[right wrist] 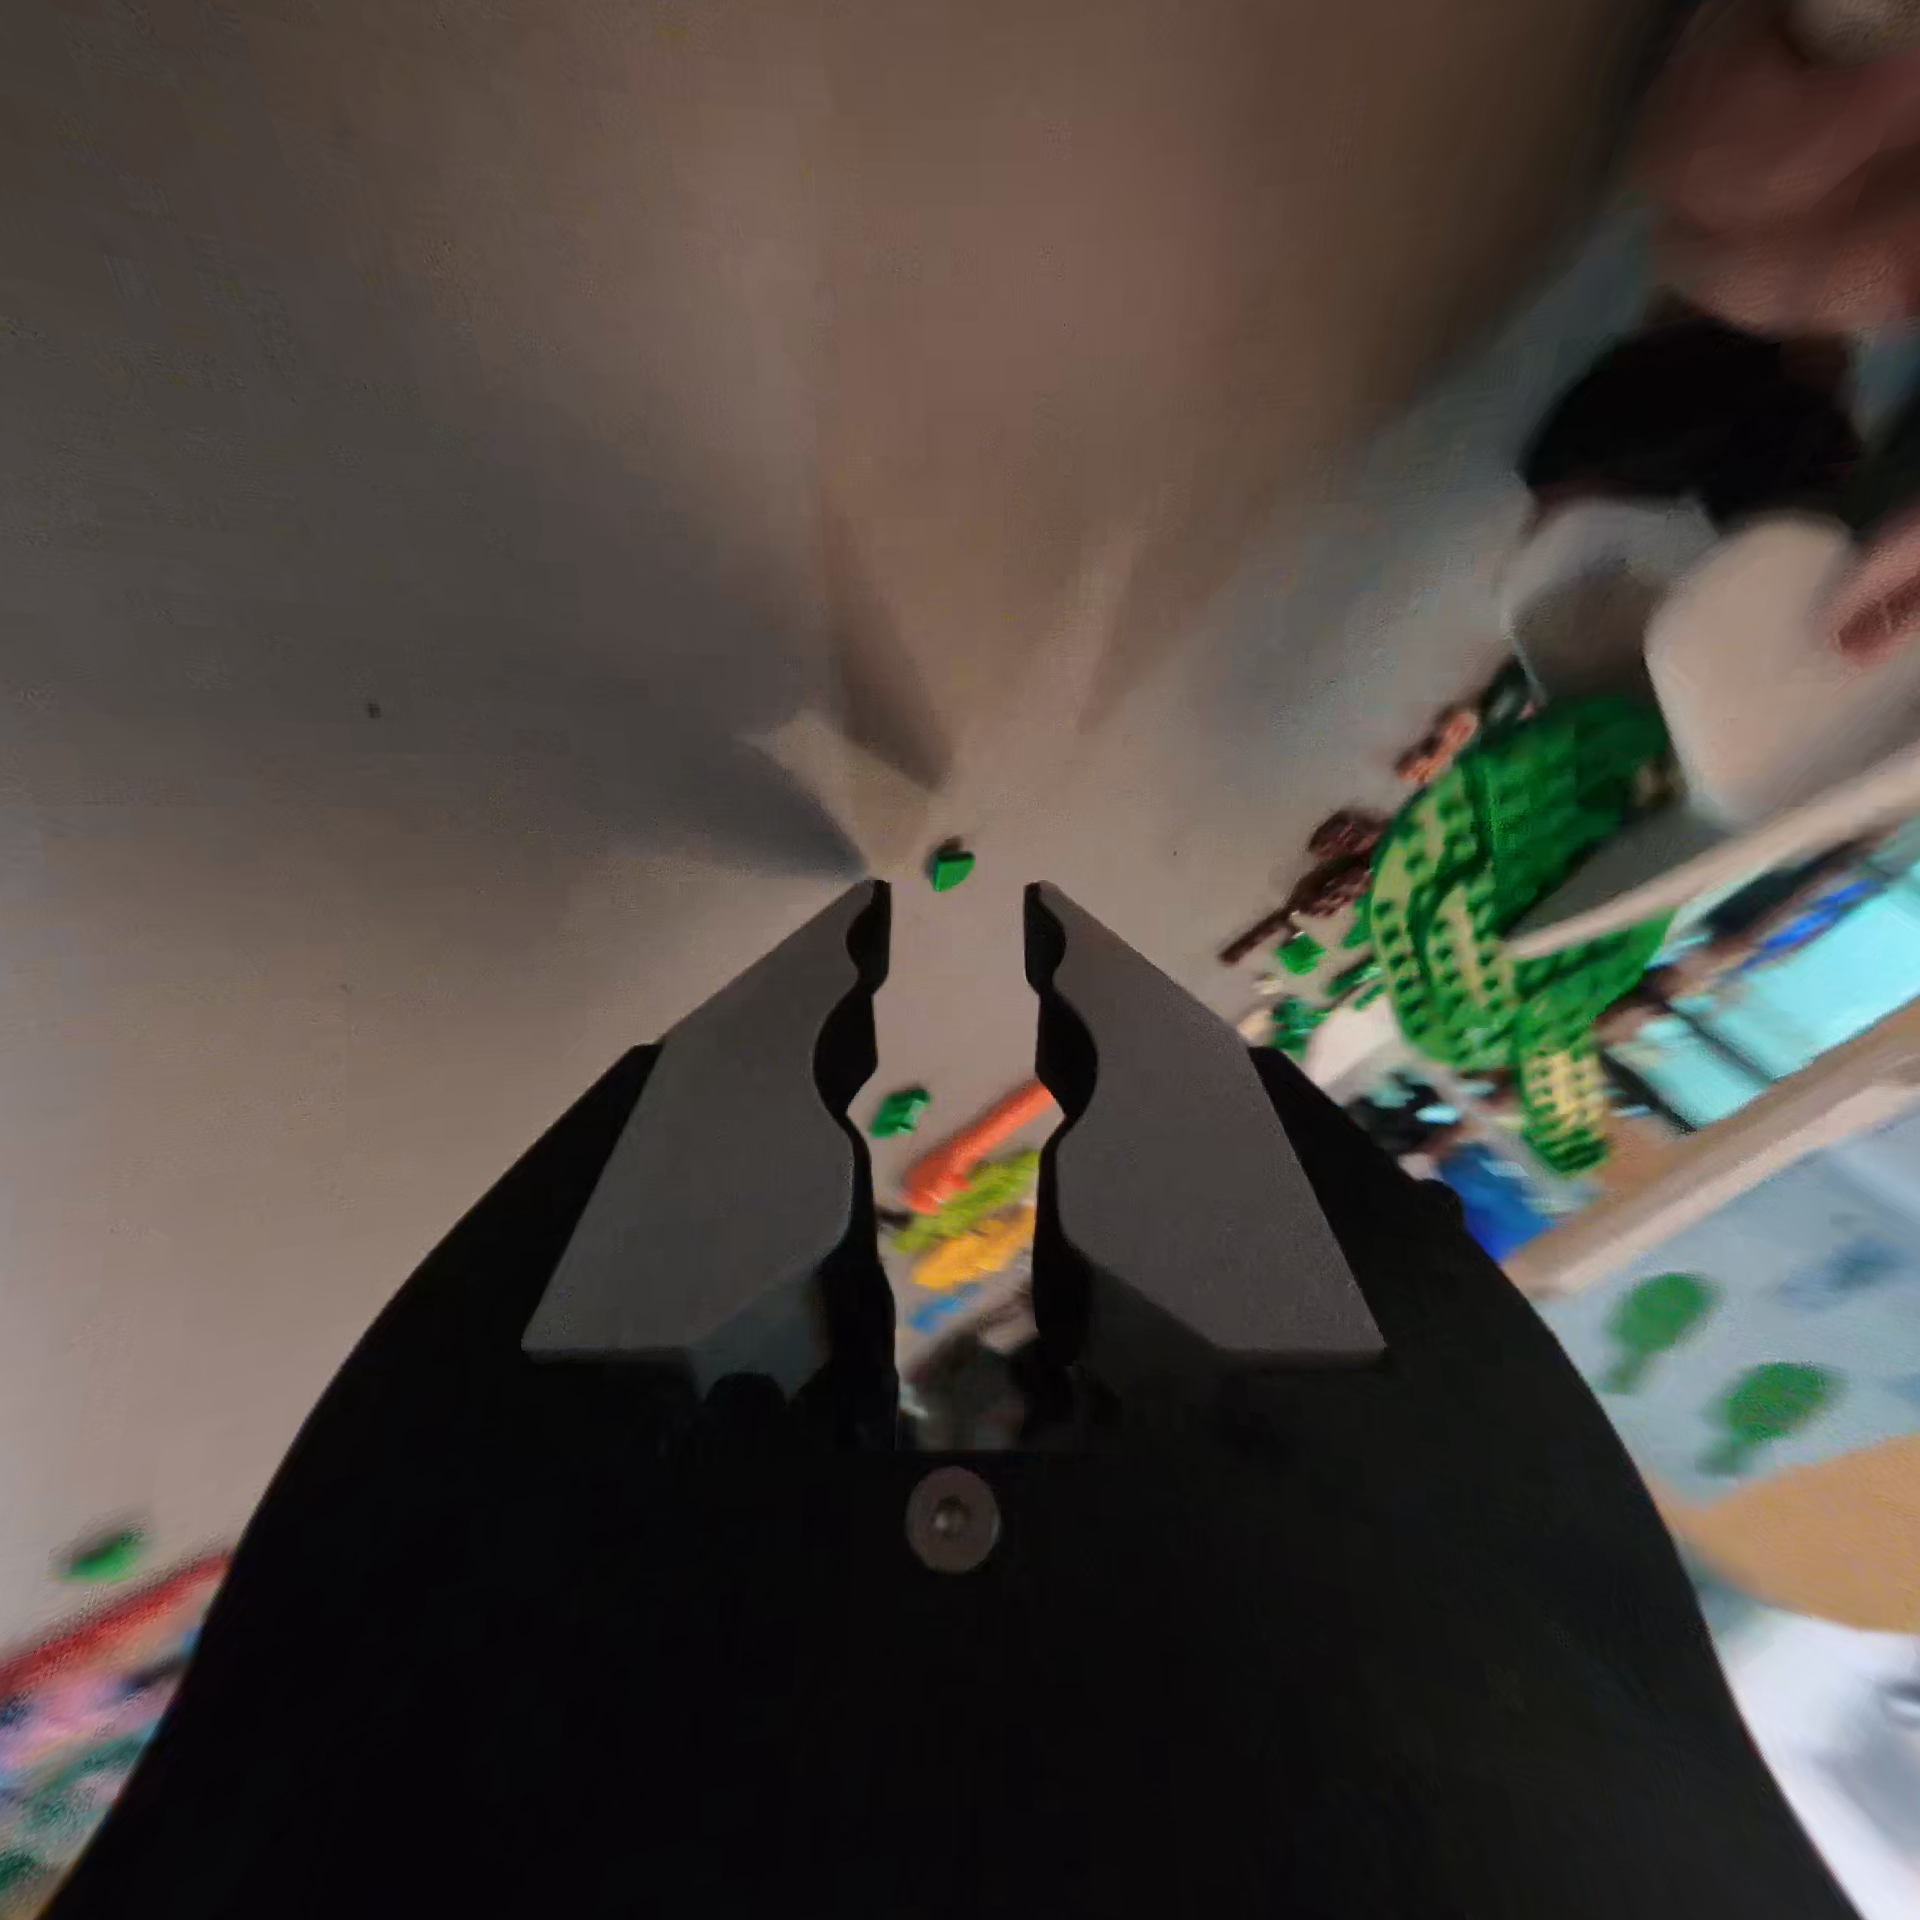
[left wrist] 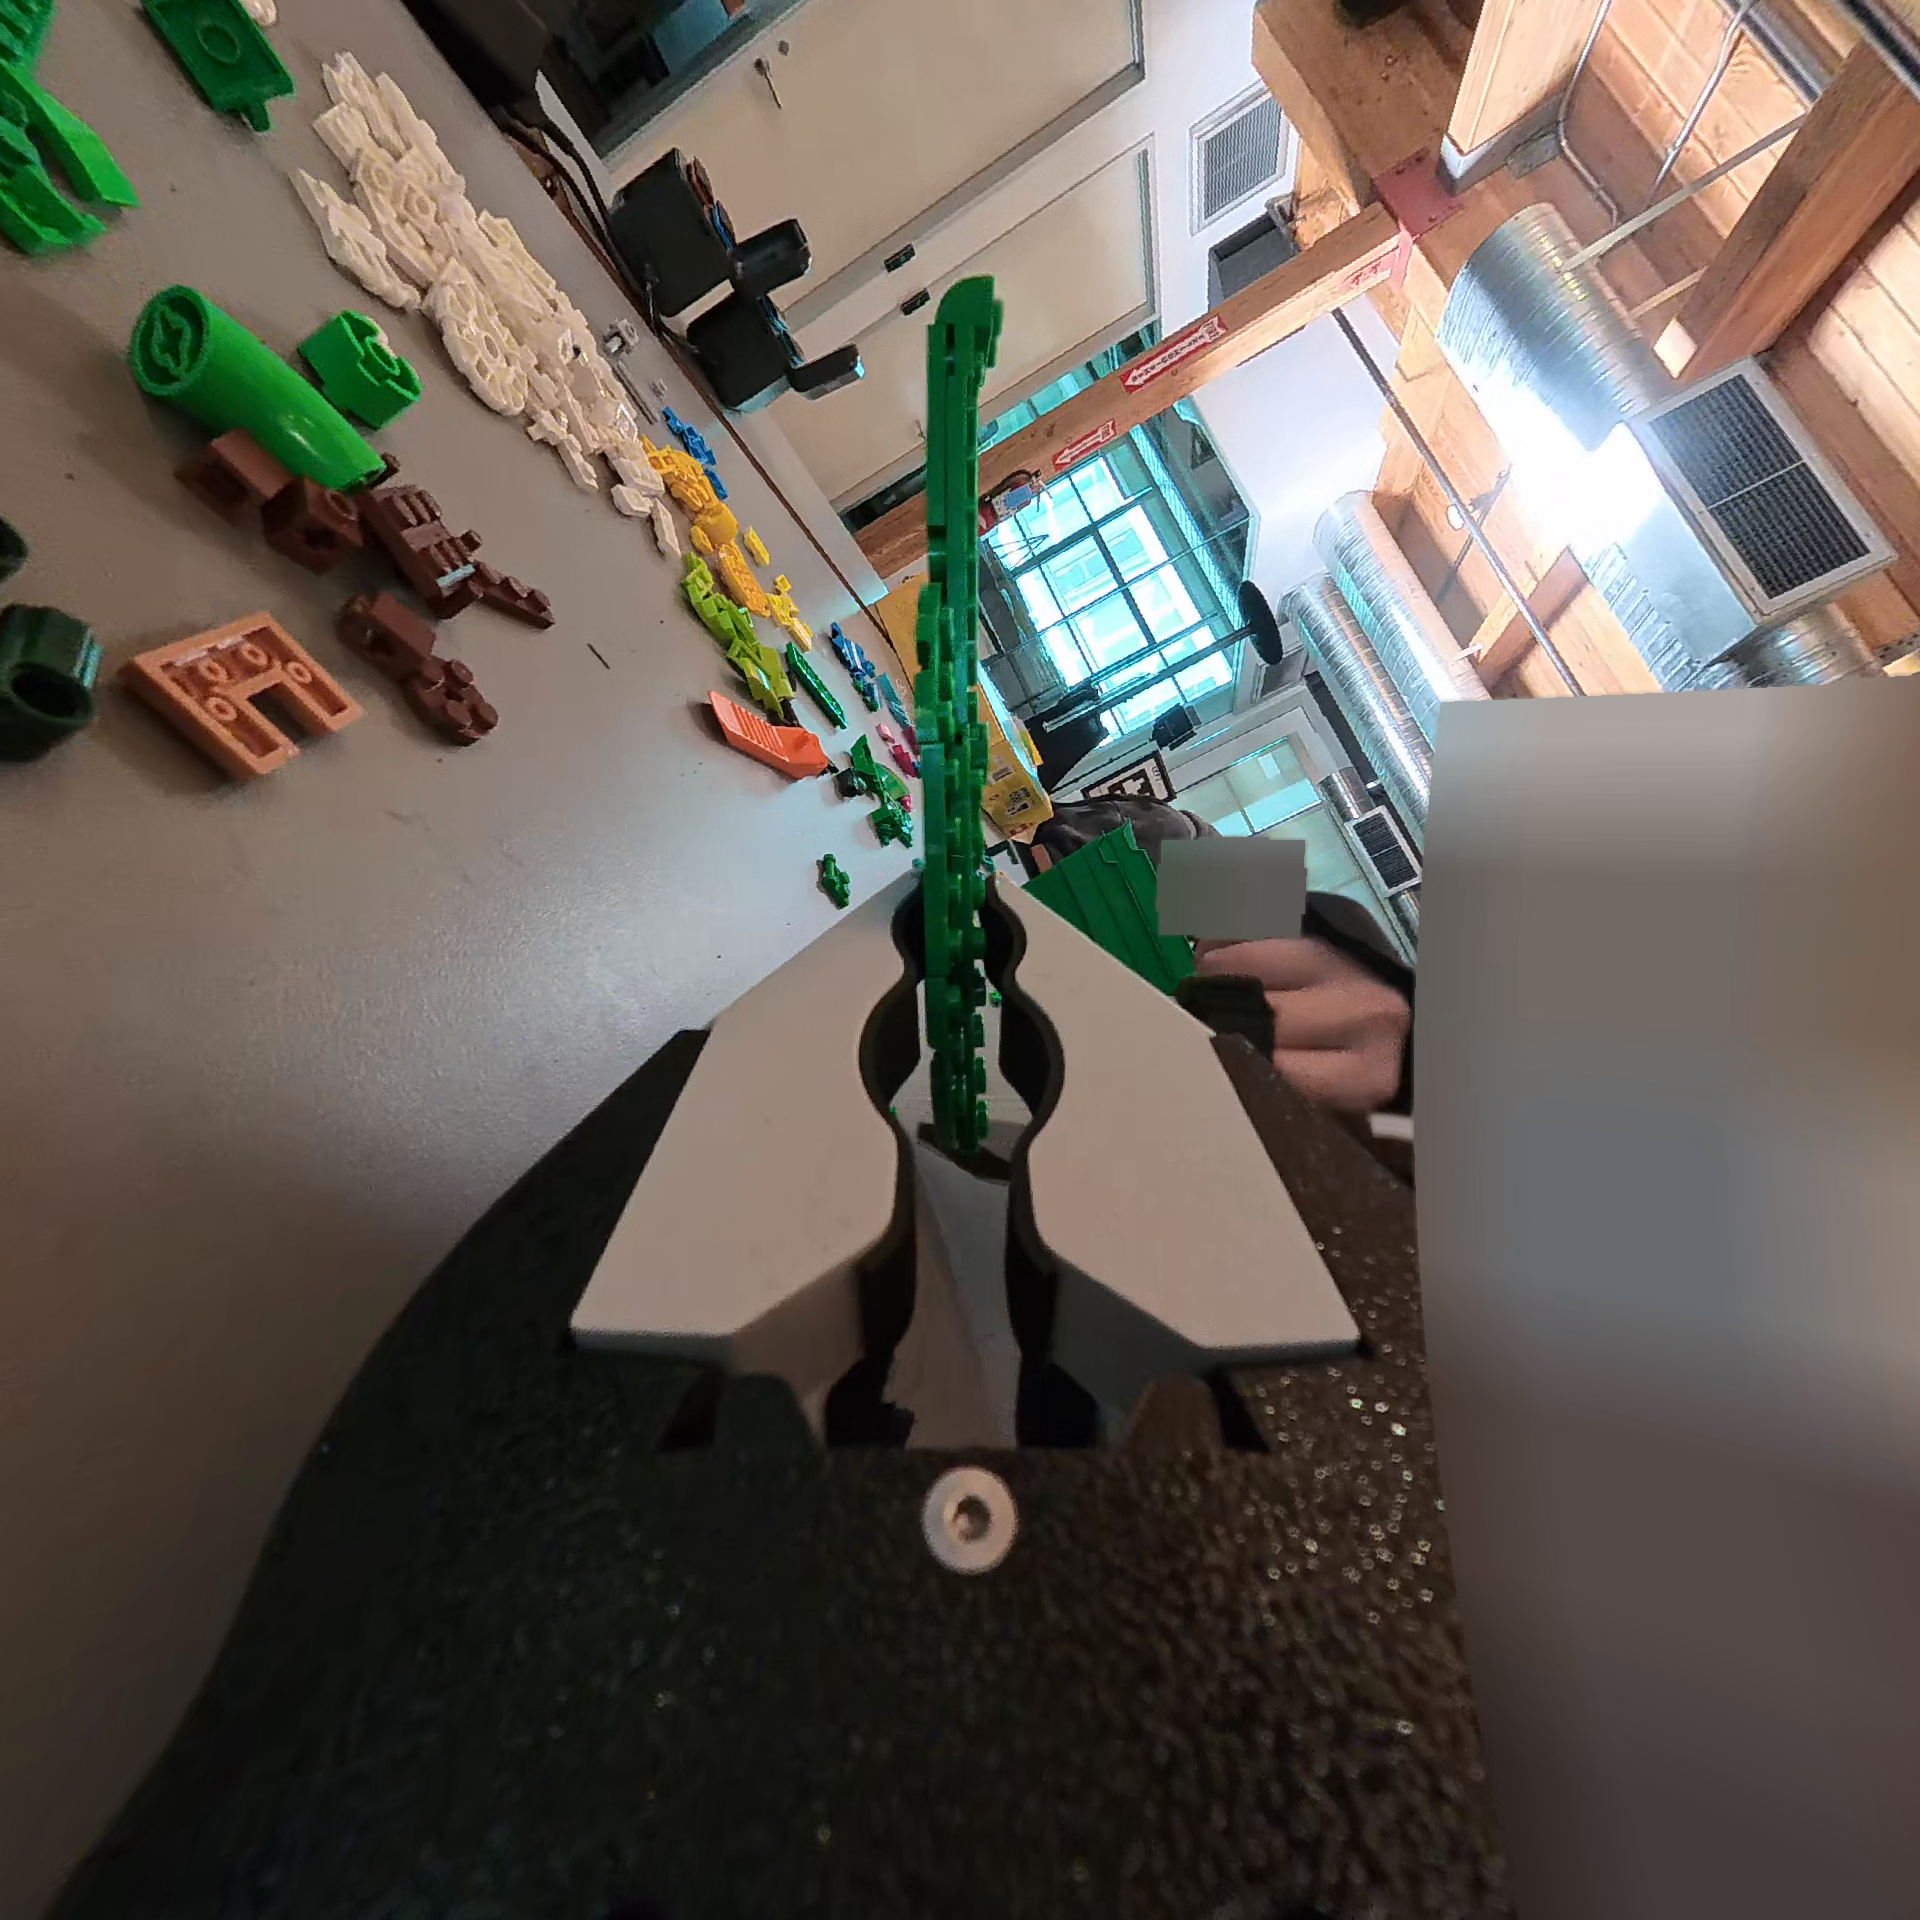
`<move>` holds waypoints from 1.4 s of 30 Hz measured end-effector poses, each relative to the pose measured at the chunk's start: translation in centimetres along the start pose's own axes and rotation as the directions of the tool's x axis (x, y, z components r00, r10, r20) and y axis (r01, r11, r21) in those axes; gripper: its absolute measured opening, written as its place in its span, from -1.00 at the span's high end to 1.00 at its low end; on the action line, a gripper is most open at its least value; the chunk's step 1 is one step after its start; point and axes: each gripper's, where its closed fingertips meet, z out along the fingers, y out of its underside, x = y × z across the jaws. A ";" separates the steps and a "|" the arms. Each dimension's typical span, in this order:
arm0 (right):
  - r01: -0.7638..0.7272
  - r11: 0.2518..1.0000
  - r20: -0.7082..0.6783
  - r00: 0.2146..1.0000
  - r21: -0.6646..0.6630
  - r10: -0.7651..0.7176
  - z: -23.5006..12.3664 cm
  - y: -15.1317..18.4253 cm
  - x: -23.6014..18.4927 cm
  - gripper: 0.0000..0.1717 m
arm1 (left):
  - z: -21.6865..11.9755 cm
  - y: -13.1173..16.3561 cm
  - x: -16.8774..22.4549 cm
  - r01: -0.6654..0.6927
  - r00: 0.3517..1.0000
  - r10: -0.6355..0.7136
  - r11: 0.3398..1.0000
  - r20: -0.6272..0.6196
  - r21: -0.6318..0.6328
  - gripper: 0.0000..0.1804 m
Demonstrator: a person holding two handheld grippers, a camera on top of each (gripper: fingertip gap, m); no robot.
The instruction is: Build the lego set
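Left tongs (left wrist: 954, 914) clenched on a tall green brick strip (left wrist: 951, 644) (liable to snap or swing loose if jolted), right tongs (right wrist: 956, 888) released just short of a small green piece (right wrist: 950, 868) on the tabletop (right wrist: 416, 520).

Two tiny green pieces (right wrist: 951, 868) — one orange wedge (left wrist: 766, 741), one tan bracket (left wrist: 241, 691), one green tube (left wrist: 244, 387).
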 end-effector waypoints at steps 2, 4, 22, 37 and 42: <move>-0.278 0.954 0.044 0.961 0.111 0.275 -1.0 -0.3 0.3 0.70 | 0.0 0.0 0.0 0.002 1.000 -0.002 1.000 -0.004 0.002 0.94; -0.554 0.814 0.119 0.832 0.175 0.541 -1.6 0.2 0.5 0.71 | 0.0 -0.1 0.1 0.001 1.000 -0.001 1.000 -0.007 0.003 0.95; -0.962 0.166 0.557 0.262 0.218 0.788 -0.5 -1.9 -0.7 0.79 | 0.0 -0.1 0.2 0.008 1.000 -0.008 1.000 -0.019 0.003 0.95; -0.939 0.233 0.513 0.334 0.252 0.791 0.0 -1.5 -0.2 0.75 | 0.0 0.0 0.3 0.008 1.000 -0.008 1.000 -0.023 0.000 0.94; -0.940 0.230 0.577 0.337 0.252 0.744 -1.2 -2.6 -0.9 0.79 | 0.0 0.0 0.3 0.009 1.000 -0.009 1.000 -0.023 -0.001 0.95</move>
